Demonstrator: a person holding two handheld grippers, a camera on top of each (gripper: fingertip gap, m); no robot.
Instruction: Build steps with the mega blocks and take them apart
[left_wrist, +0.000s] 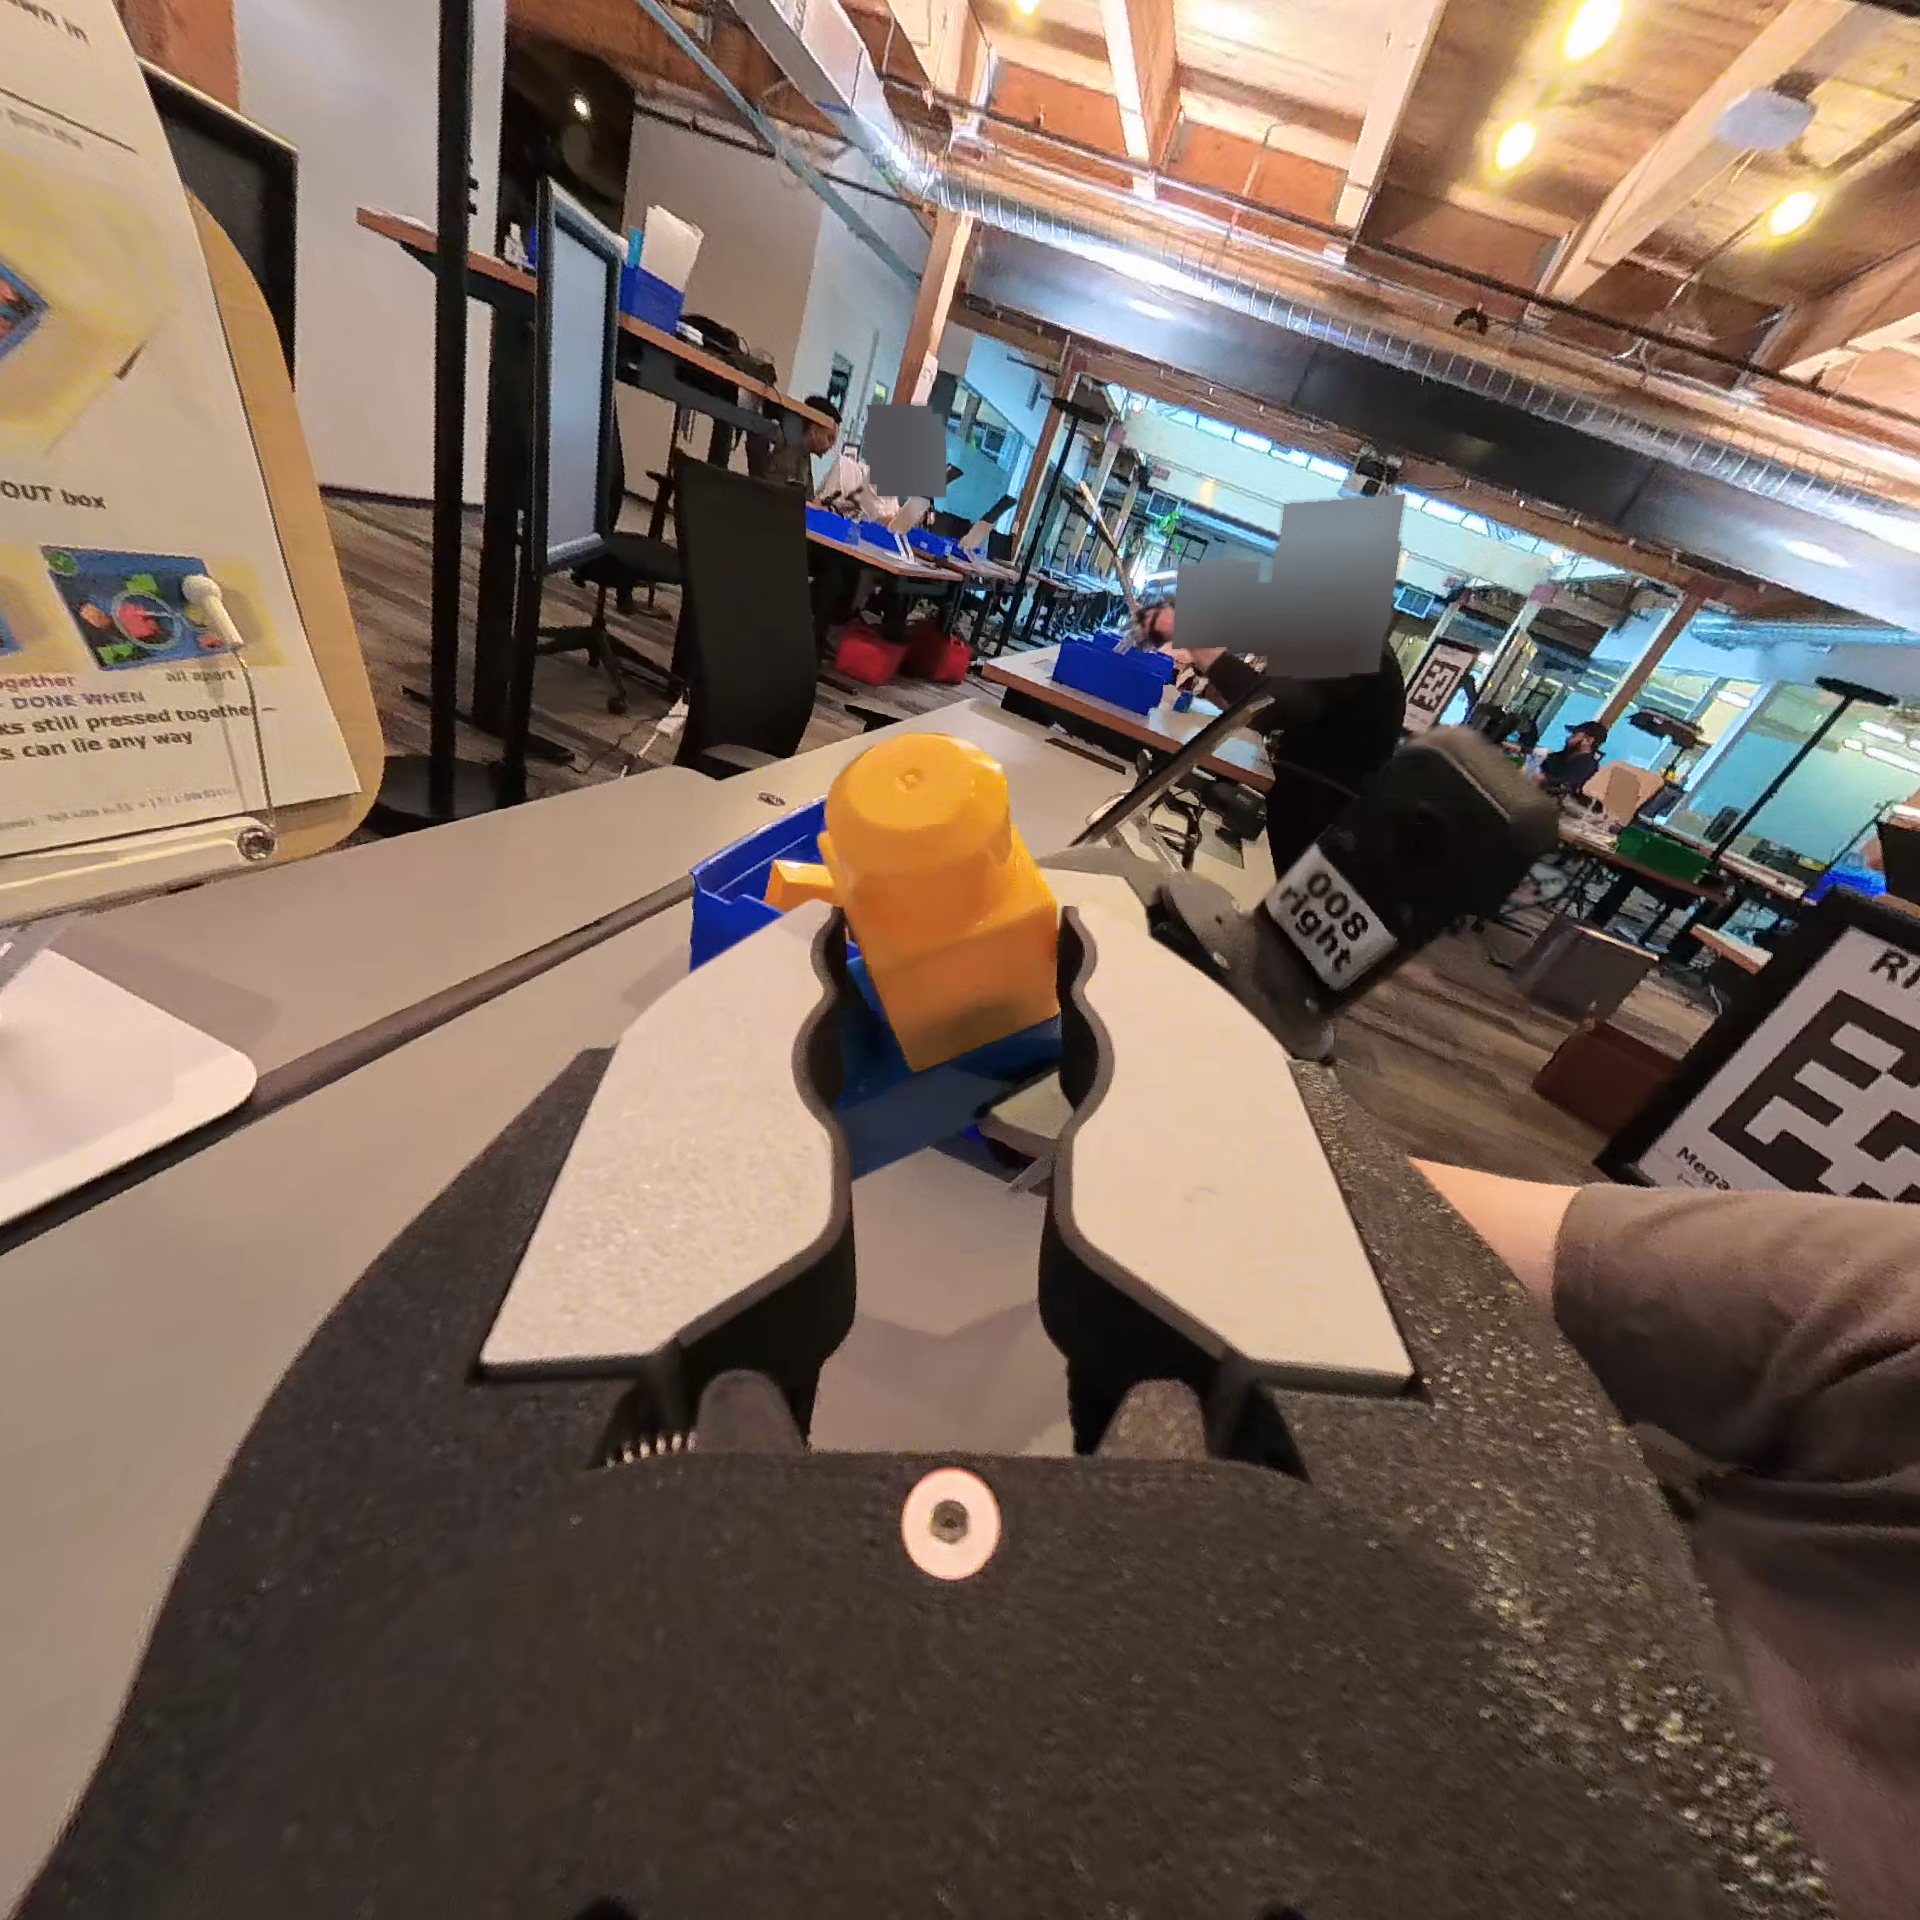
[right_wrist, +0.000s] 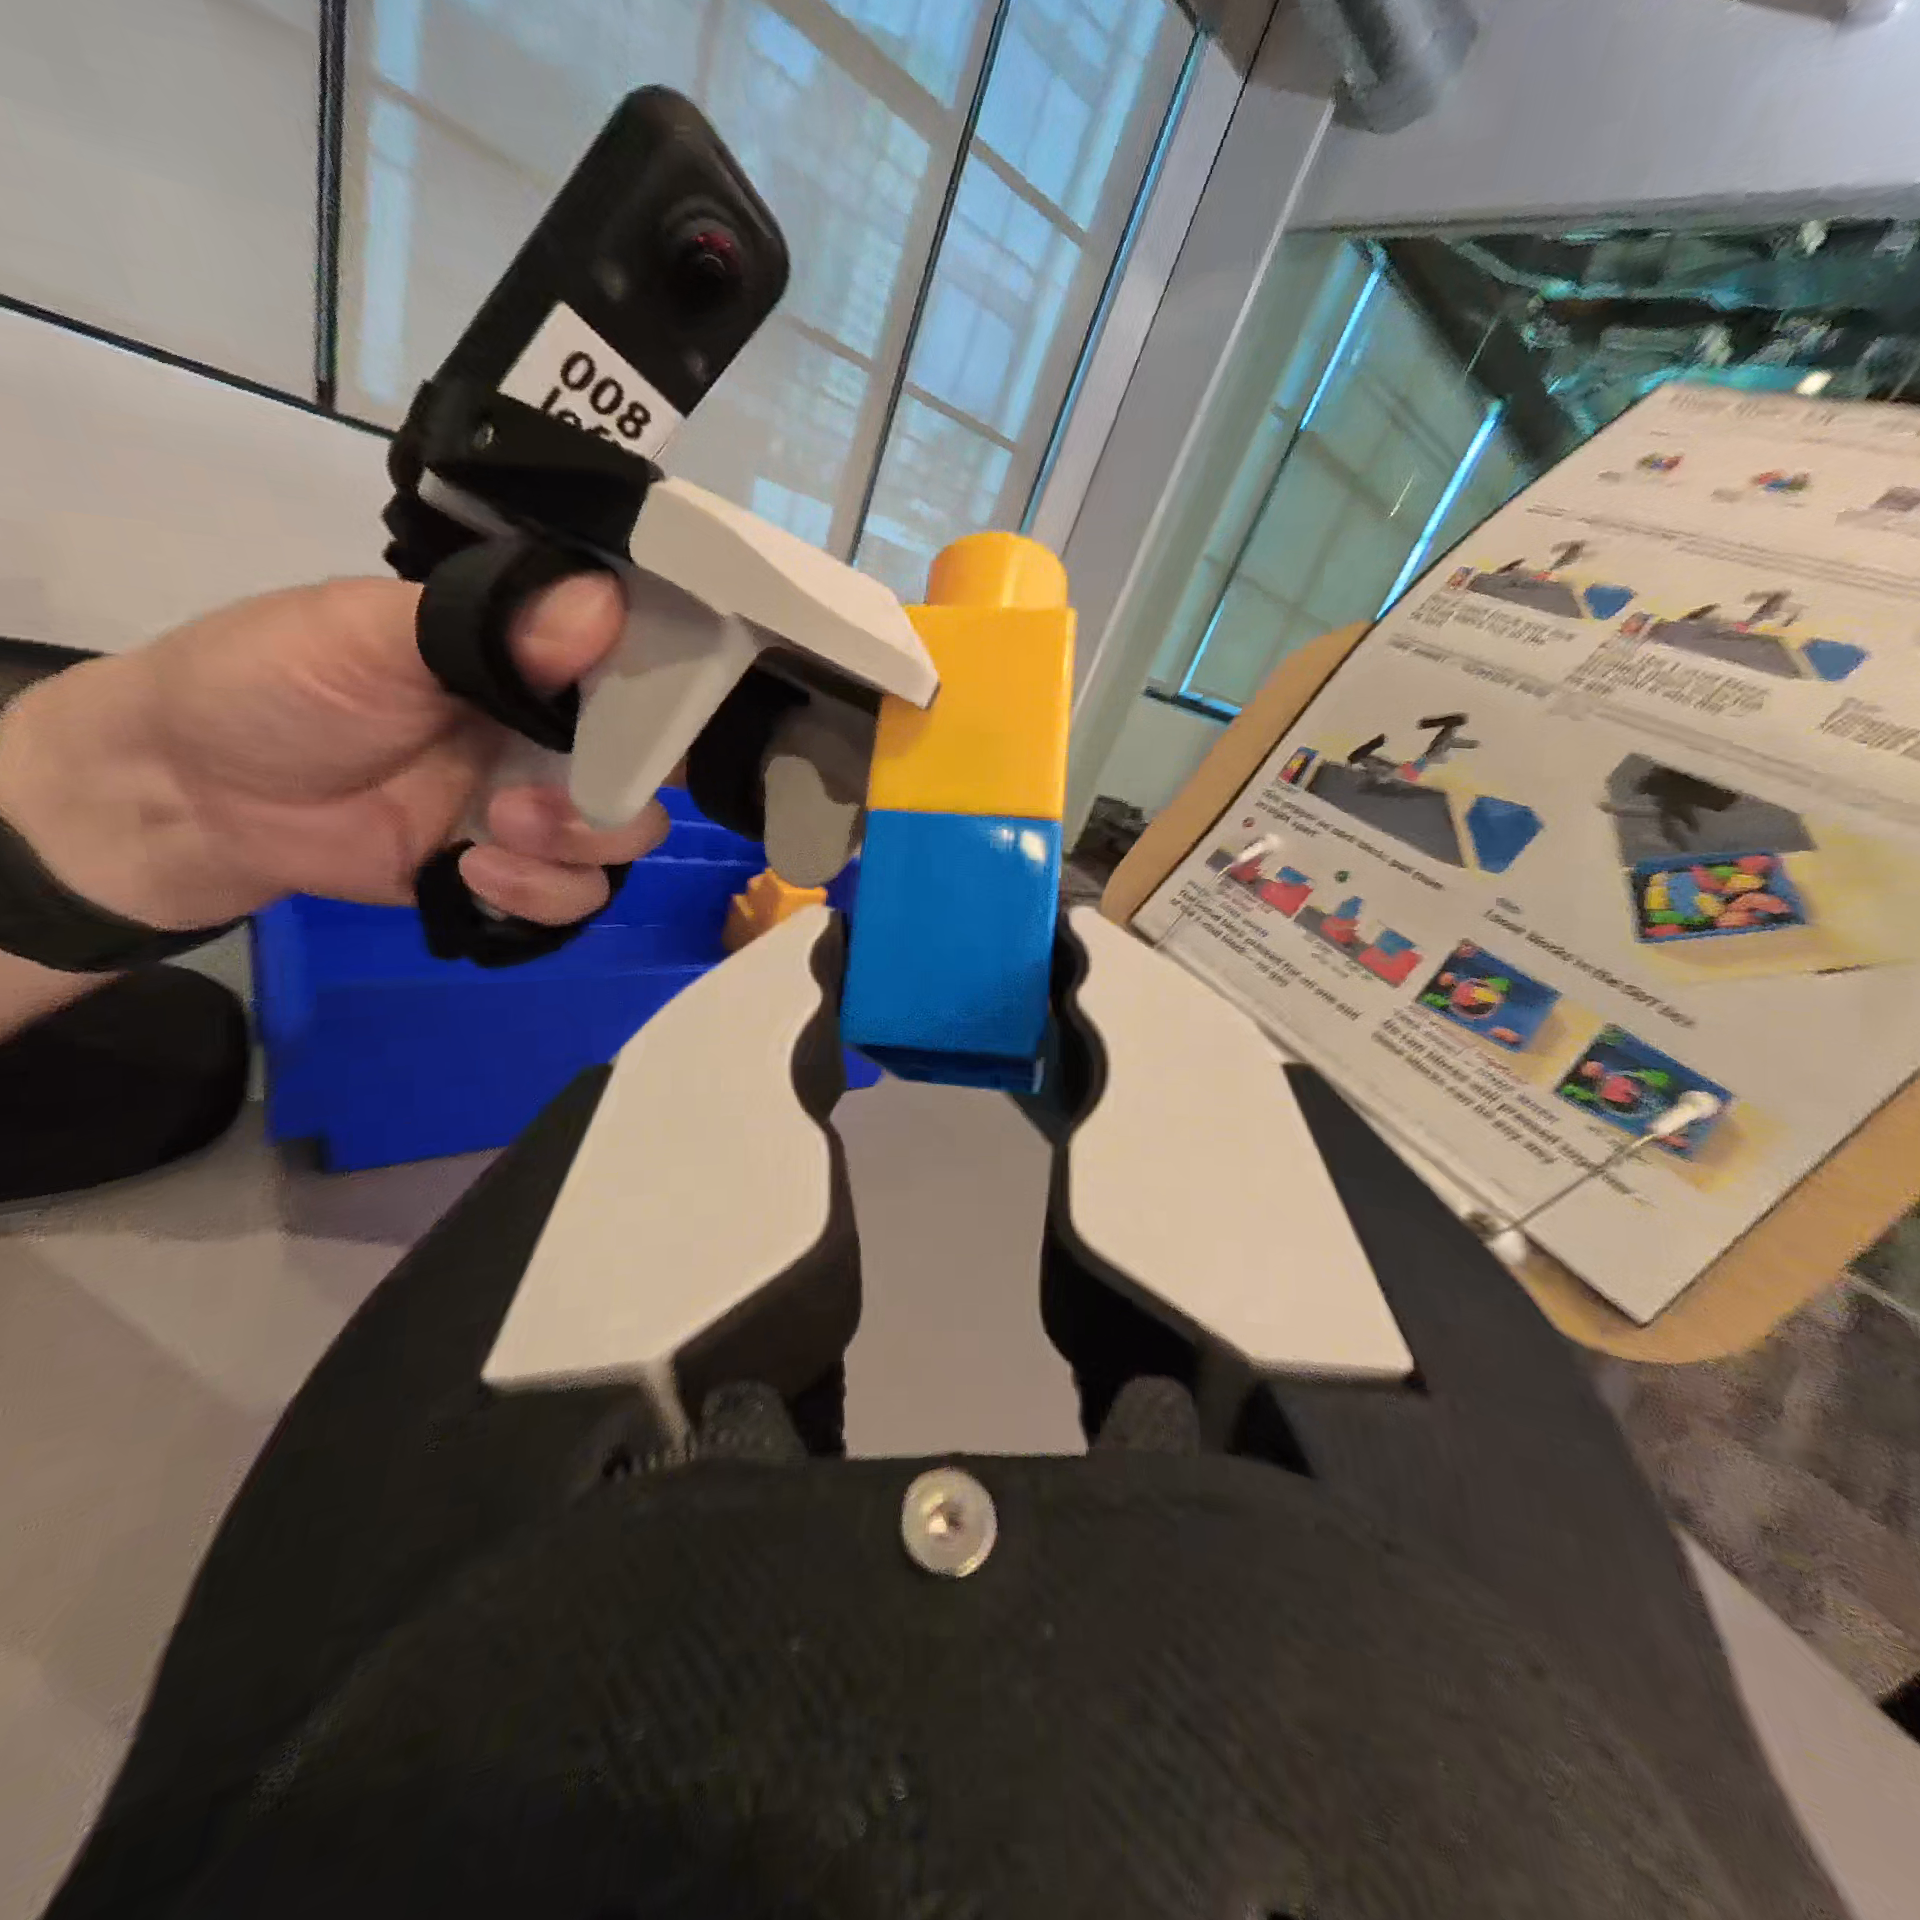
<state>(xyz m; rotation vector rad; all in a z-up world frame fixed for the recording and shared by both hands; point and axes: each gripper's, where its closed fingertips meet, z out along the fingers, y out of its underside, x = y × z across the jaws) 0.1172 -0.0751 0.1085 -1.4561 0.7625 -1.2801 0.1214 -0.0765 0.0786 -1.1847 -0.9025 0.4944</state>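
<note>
Blue block (right_wrist: 951, 935) base hidden, right claw (right_wrist: 945, 997) clamped

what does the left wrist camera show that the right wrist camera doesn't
Only the left wrist view shows the round stud top of the yellow plastic block and the workshop with people at desks.

Only the right wrist view shows the blue plastic block pressed under it, clamped in the right tongs, and the hand holding the left tongs.

Both show the yellow block, the blue plastic bin and the instruction sheet.
</note>
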